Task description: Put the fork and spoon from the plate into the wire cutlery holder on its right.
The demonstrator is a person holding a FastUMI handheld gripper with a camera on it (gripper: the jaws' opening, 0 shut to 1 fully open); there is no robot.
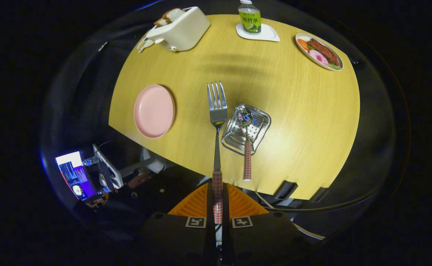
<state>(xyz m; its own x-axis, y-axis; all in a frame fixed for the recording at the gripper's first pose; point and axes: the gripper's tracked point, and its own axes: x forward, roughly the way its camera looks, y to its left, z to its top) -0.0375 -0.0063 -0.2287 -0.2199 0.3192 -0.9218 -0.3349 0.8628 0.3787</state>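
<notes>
Gripper (218, 201) held high over the table (293, 111), fingers (197, 203) clamped on the fork (217, 111) handle.

Shiny metal cutlery over a matt, wood-grained table.

The gripper (218, 207) is clamping the fork (217, 111) by its checked, cloth-patterned handle; the fork's polished steel head is catching the light. The spoon (246, 147), with a matching handle, is lying in the cutlery holder (230, 142), which is gleaming like perforated steel. The table (293, 111) is showing fine, smooth wood grain. The plate (154, 111) is looking smooth and softly glossy.
</notes>
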